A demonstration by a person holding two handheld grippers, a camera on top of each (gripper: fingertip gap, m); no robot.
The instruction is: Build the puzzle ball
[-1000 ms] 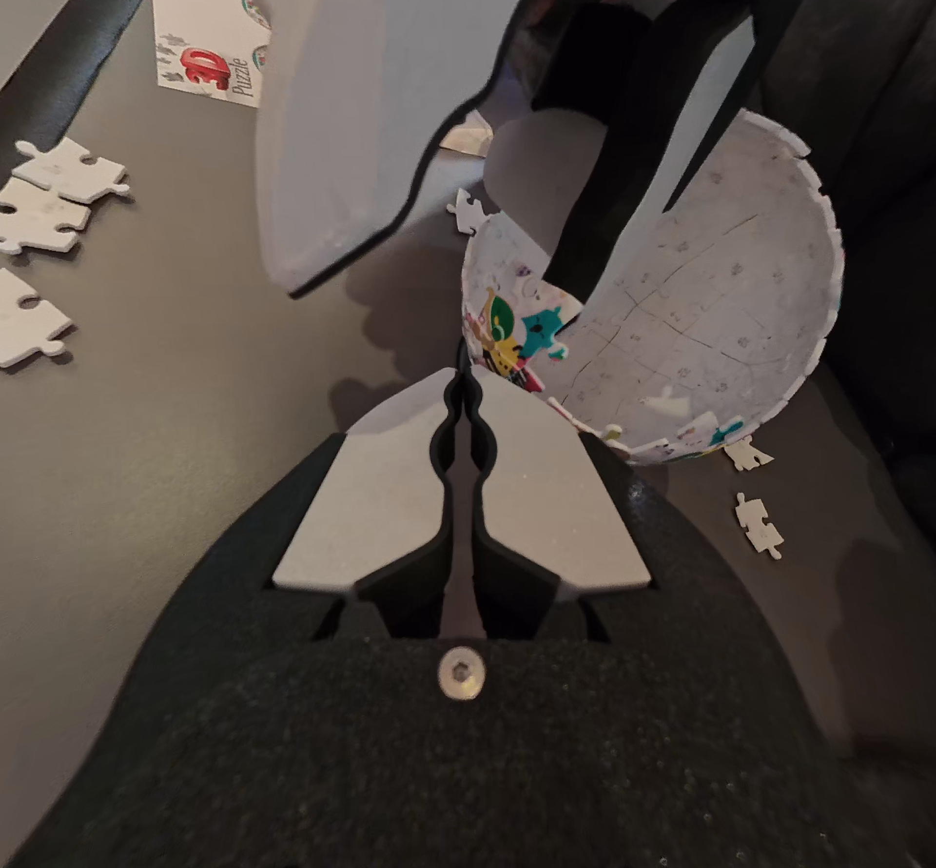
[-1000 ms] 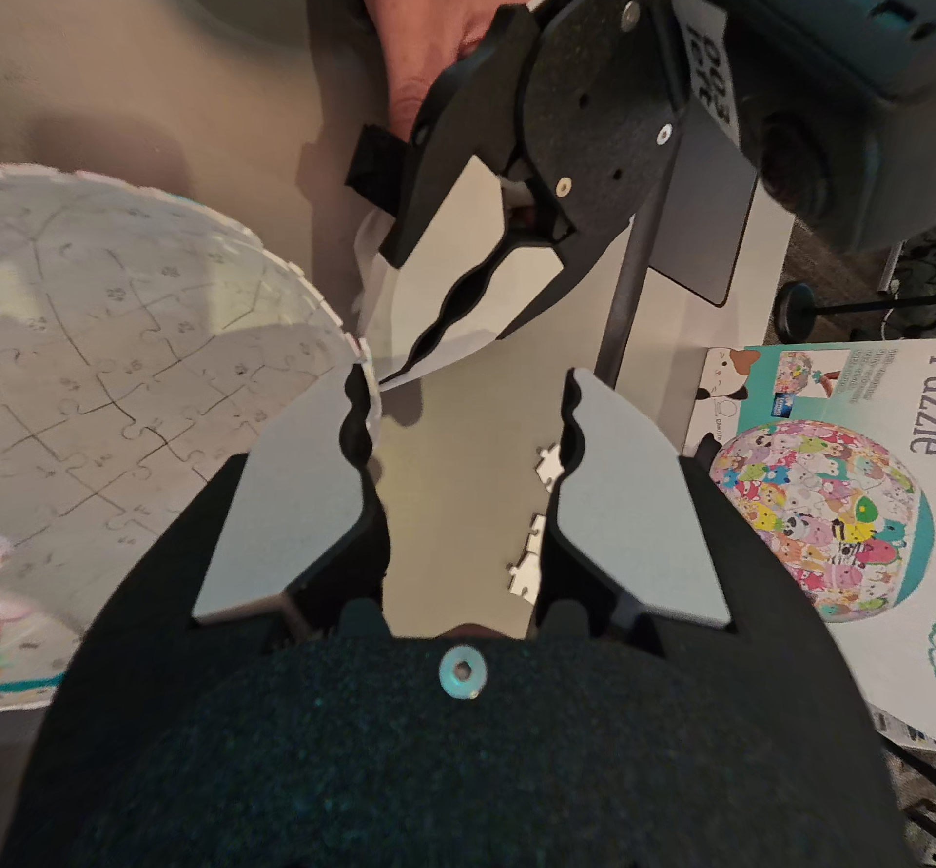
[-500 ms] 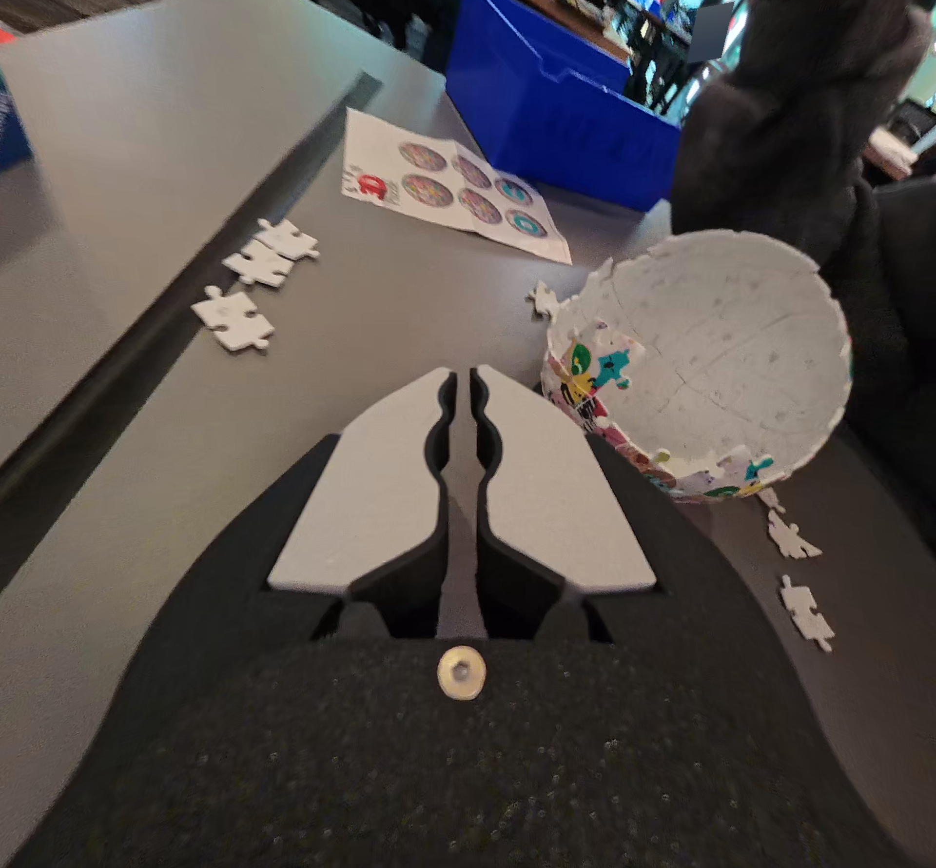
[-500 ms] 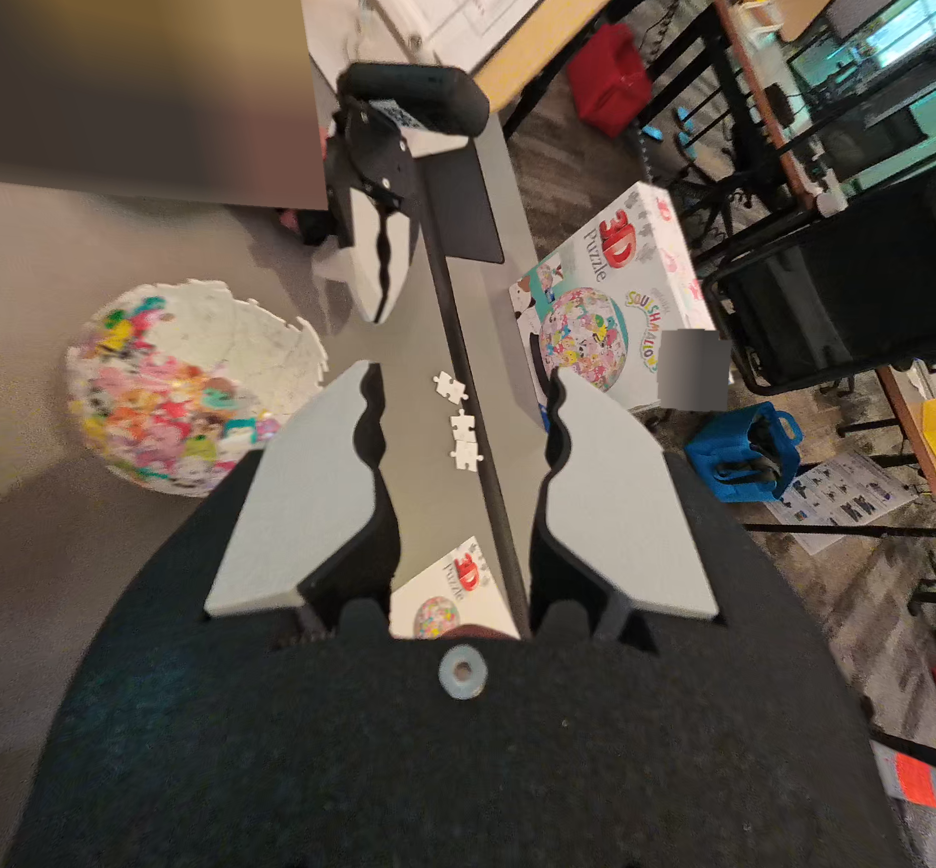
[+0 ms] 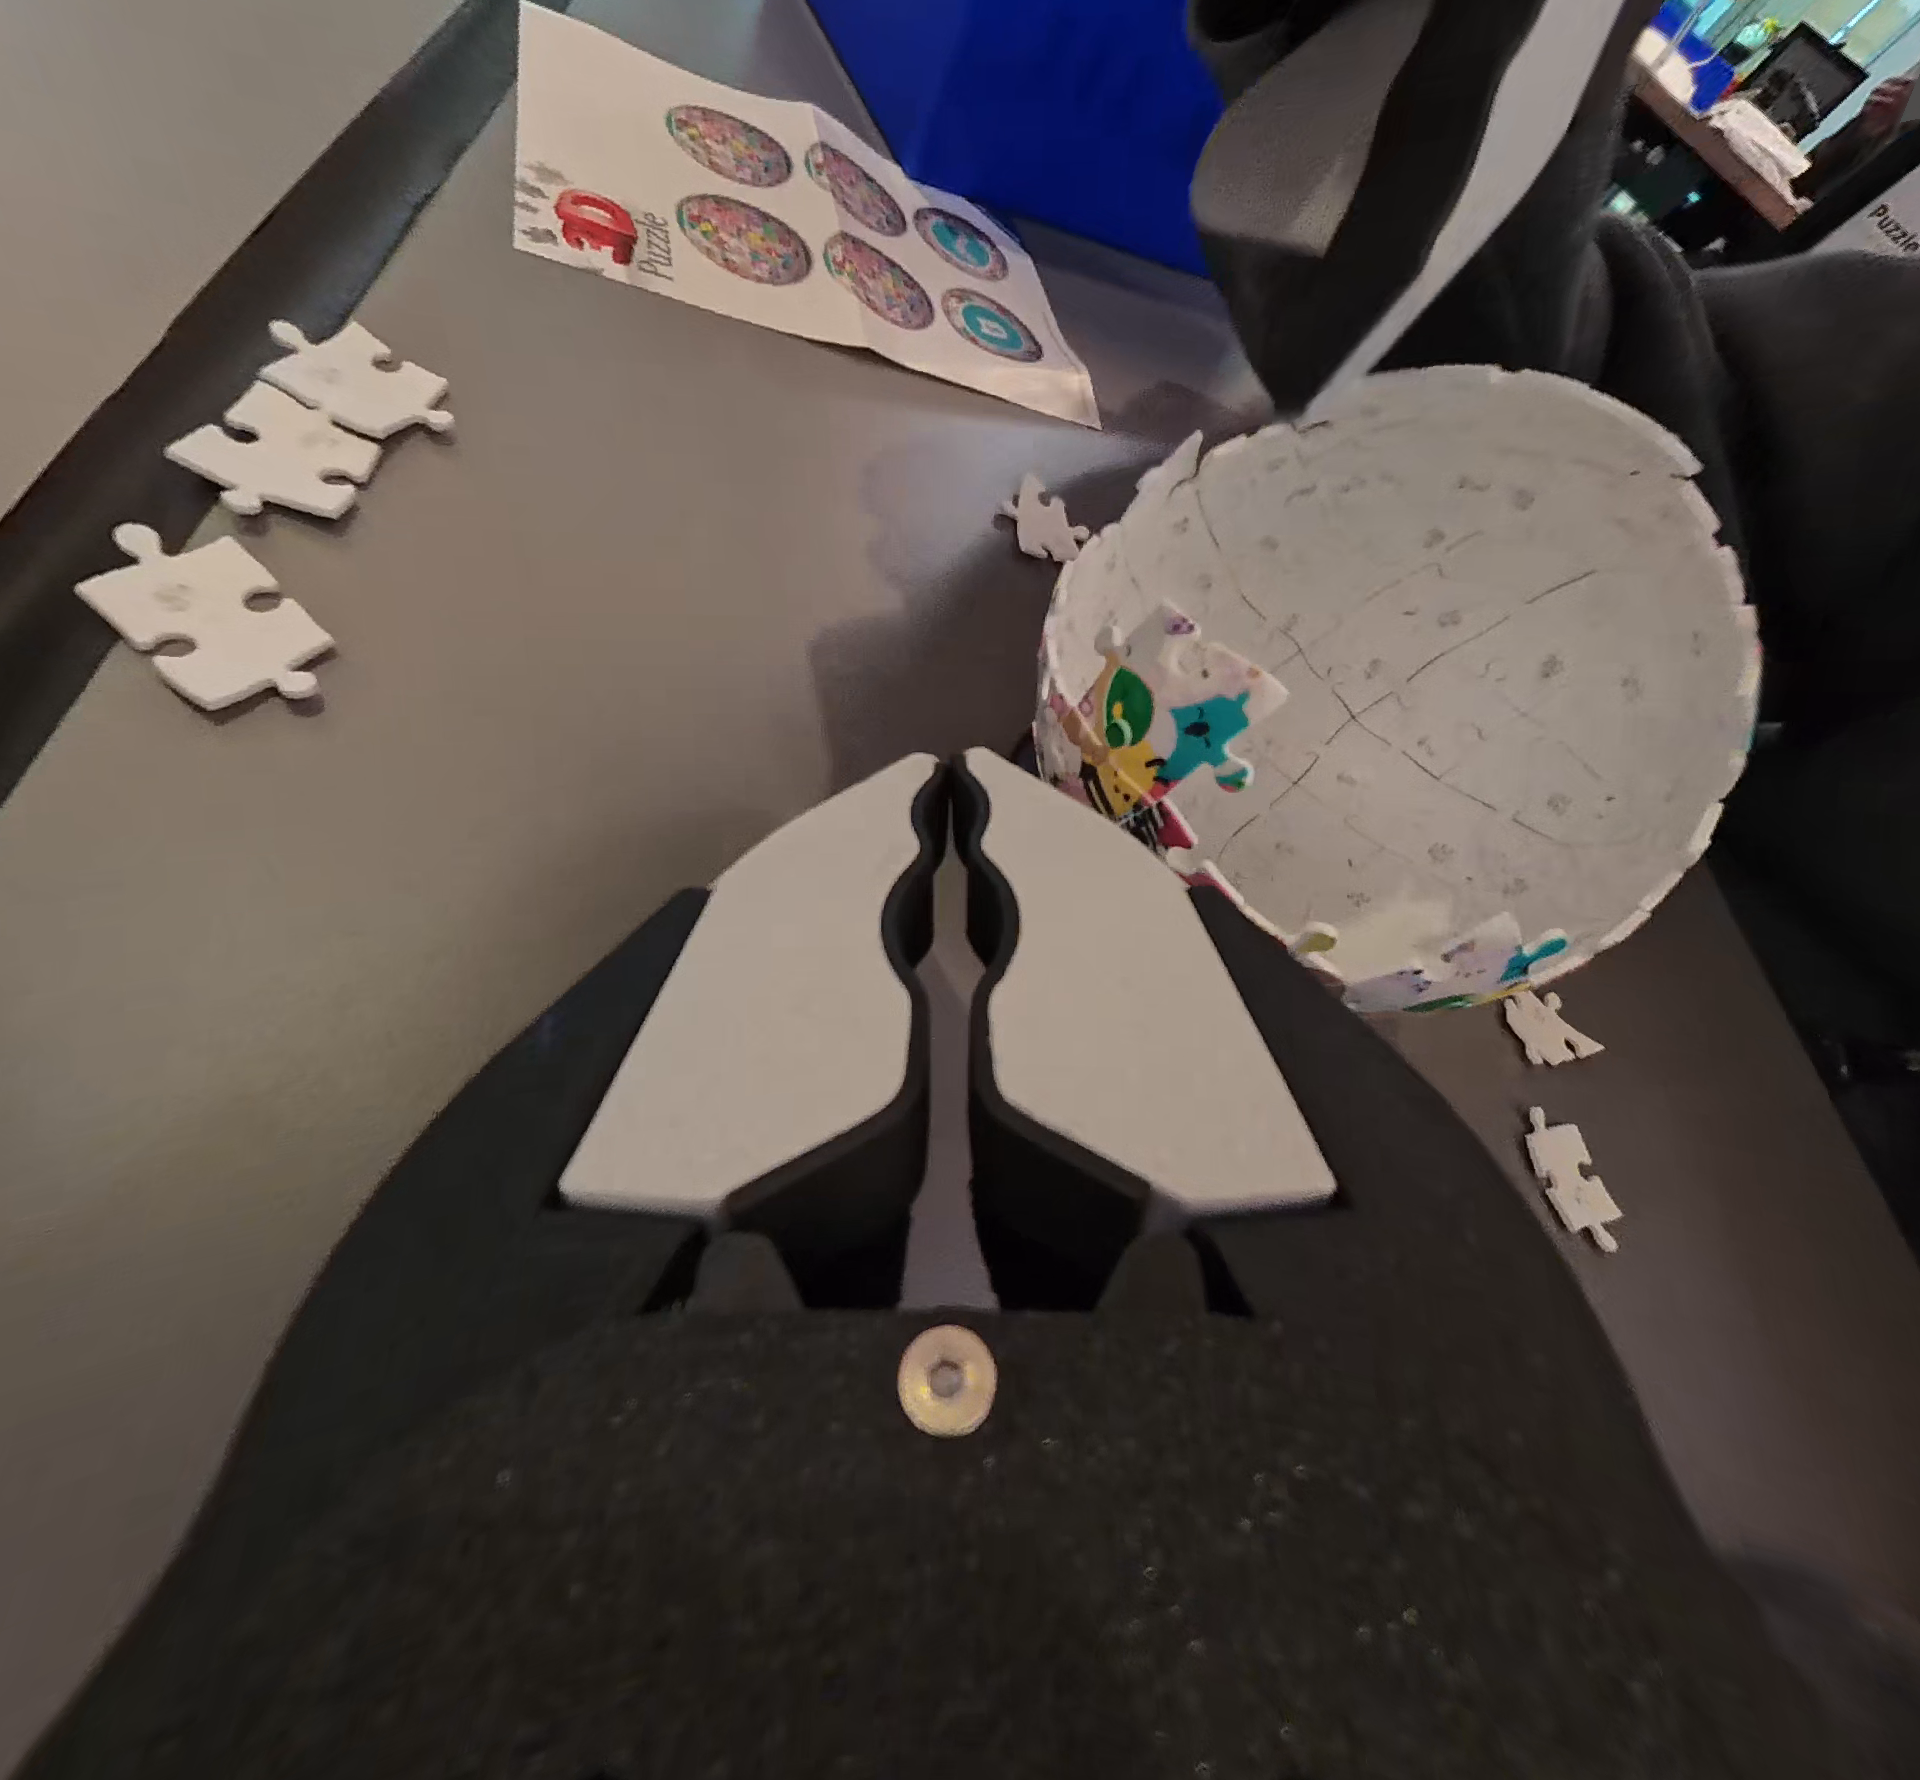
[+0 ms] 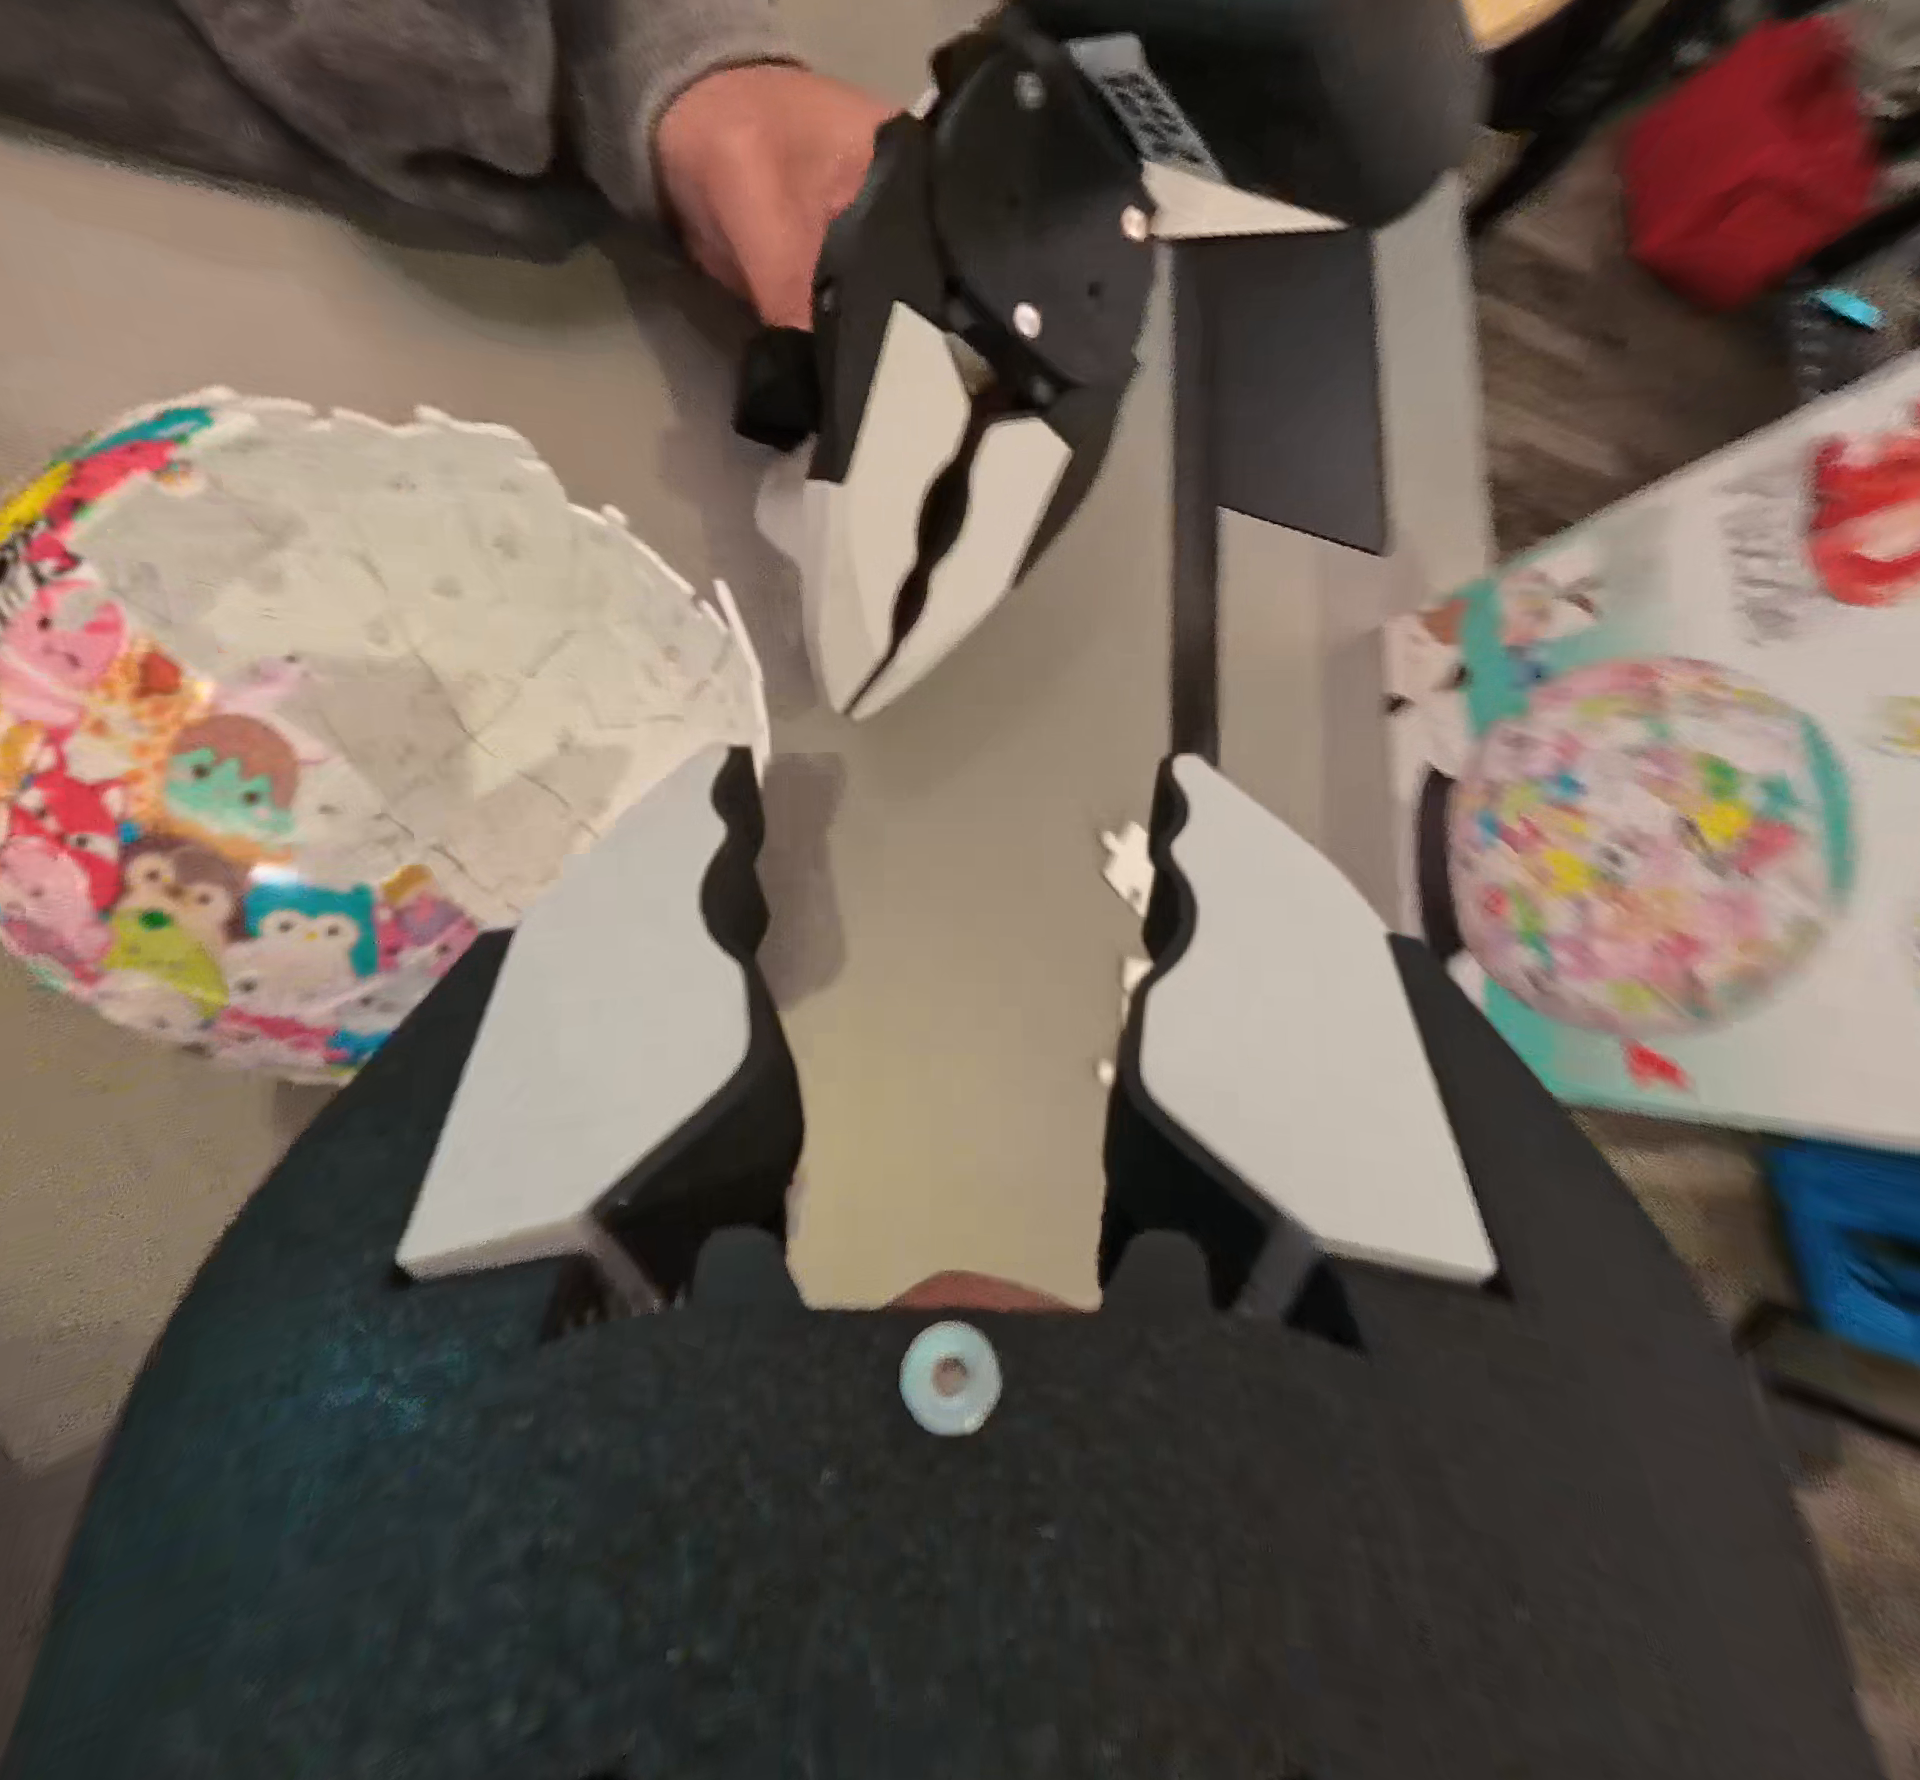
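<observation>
On the grey worktop [image 5: 582,795], three loose white cardboard puzzle pieces [image 5: 265,504] lie left. The left hand-held gripper [image 5: 954,780] is clenched, empty, beside the half-built colourful puzzle ball shell [image 5: 1455,691]. The right hand-held gripper [image 6: 956,795] hangs released, empty.

Black grippers; pale grey fingers [image 5: 790,992]

**Off-task surroundings**

Upper centre of the left wrist view: blue bin [image 5: 997,68] behind a grey table [image 5: 623,587]. Right edge of the right wrist view: red bag [image 6: 1756,172] above, blue bag [image 6: 1860,1242] below, both blurred, on the floor.
</observation>
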